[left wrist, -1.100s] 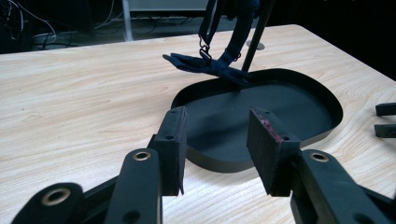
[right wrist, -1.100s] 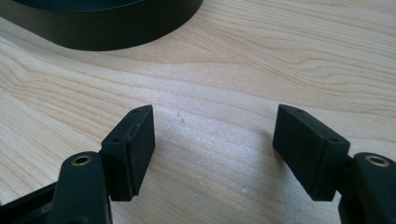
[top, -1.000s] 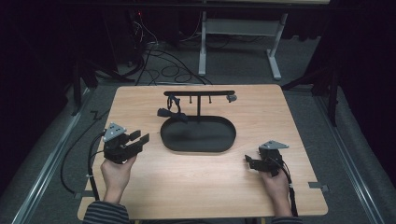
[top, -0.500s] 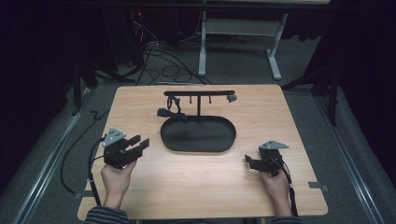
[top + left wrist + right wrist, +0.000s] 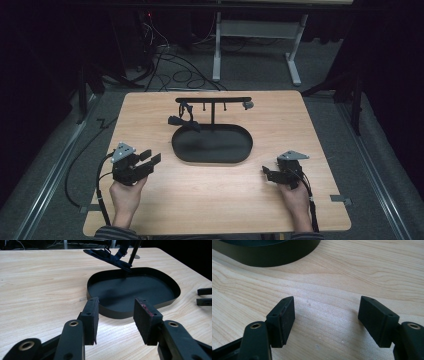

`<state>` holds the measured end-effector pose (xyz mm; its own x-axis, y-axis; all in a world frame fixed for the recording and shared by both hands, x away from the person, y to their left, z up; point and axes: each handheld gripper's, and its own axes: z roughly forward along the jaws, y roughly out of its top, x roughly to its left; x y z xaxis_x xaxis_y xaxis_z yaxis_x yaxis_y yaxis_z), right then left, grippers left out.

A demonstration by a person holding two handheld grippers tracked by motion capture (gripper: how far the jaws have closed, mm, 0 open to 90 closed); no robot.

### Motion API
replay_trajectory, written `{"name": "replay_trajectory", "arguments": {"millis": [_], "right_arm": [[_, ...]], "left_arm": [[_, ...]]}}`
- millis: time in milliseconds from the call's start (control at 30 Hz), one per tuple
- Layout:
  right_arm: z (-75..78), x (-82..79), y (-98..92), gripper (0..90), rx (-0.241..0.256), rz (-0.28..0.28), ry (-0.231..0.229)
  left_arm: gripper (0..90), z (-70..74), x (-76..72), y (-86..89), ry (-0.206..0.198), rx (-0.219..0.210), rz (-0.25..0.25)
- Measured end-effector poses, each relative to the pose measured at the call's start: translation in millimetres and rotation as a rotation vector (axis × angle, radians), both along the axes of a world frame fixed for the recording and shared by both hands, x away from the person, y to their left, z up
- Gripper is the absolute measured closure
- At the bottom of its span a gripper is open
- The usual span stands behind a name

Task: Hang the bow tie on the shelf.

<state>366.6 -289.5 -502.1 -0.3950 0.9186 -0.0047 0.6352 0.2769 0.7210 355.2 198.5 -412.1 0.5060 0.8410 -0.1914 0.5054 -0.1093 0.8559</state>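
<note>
A black oval tray (image 5: 240,155) lies mid-table, with a black T-shaped stand (image 5: 213,100) rising from its far rim. A dark strap-like item (image 5: 181,118) hangs from the stand's left side and slants over the tray rim. My left gripper (image 5: 151,156) is held open left of the tray, pointing toward it. In the left gripper view its jaws (image 5: 117,315) are apart with nothing between them, facing the tray (image 5: 130,291) and the strap (image 5: 110,257). My right gripper (image 5: 266,174) rests open right of the tray; its jaws (image 5: 325,317) span bare wood near the tray wall (image 5: 269,257).
The wooden table (image 5: 320,130) has bare wood around the tray. A small pale piece (image 5: 247,105) hangs at the stand's right end. Cables (image 5: 170,65) and a white frame leg (image 5: 217,50) lie on the floor beyond the far edge.
My left gripper has drifted slightly back toward the person. The right gripper has stayed put.
</note>
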Motion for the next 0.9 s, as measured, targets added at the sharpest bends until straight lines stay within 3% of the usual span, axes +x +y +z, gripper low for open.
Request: {"name": "replay_trajectory", "arguments": {"millis": [400, 900], "right_arm": [[0.0, 0.0, 0.1, 31.0, 0.000, -0.001, 0.000], [0.0, 0.0, 0.3, 31.0, -0.002, -0.002, -0.001]], "left_arm": [[54.1, -8.6, -1.0, -3.5, 0.017, 0.007, -0.009], [53.7, -29.1, -1.5, -7.3, 0.068, 0.002, -0.008]]}}
